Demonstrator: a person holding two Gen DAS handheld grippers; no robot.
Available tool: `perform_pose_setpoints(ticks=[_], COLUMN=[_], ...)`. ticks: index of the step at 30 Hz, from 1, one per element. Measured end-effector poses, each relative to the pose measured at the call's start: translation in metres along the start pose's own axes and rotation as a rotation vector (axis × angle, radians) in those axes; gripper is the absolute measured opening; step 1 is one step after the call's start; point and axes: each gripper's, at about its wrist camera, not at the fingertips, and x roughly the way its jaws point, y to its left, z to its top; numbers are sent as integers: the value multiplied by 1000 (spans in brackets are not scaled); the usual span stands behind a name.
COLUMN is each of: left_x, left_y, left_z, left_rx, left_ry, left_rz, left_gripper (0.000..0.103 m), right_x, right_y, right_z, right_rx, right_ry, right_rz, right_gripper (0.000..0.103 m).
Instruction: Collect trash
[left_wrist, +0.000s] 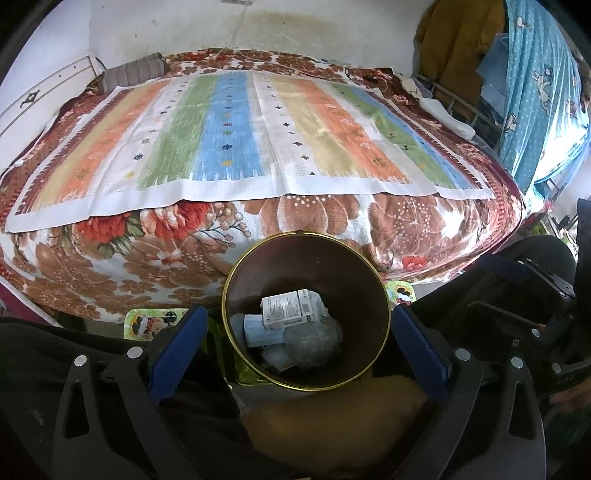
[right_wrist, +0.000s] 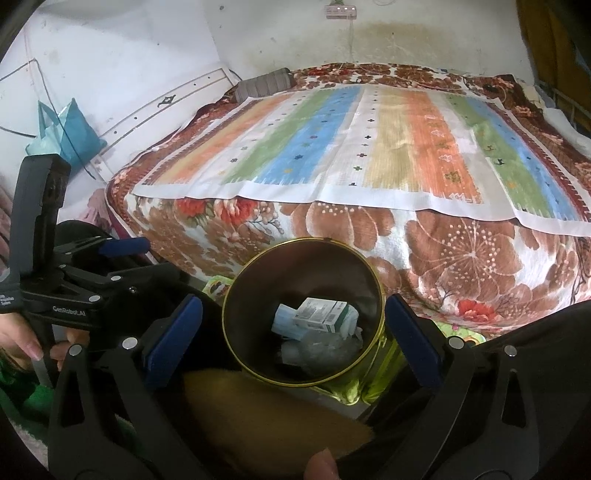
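A round dark bin with a gold rim (left_wrist: 236, 275) stands on the floor in front of the bed; it also shows in the right wrist view (right_wrist: 242, 273). Inside lie a white printed carton (left_wrist: 286, 308), a pale blue packet (left_wrist: 255, 332) and crumpled clear plastic (left_wrist: 314, 341); the carton shows in the right wrist view too (right_wrist: 317, 314). My left gripper (left_wrist: 295, 343) is open and empty, its blue pads either side of the bin. My right gripper (right_wrist: 291, 338) is open and empty, also straddling the bin. The left gripper's body (right_wrist: 74, 291) shows at the left of the right wrist view.
A bed with a floral blanket (left_wrist: 147, 266) and a striped sheet (left_wrist: 236, 136) fills the space behind the bin. A brown furry thing (left_wrist: 332, 417) lies near the bin's front. A cartoon mat (left_wrist: 147, 325) lies on the floor. A blue curtain (left_wrist: 539, 92) hangs right.
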Motion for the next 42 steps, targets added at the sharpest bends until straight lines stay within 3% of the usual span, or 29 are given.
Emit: perform_pose_setpoints(ticks=[42], left_x=[3], left_y=[-7], left_z=[-2], left_rx=[5], left_ry=[9], left_rz=[-4], left_gripper=[97], right_x=[2], right_y=[1], right_z=[0], right_rx=[-2], right_ry=[4], right_rz=[-10], right_gripper=[94])
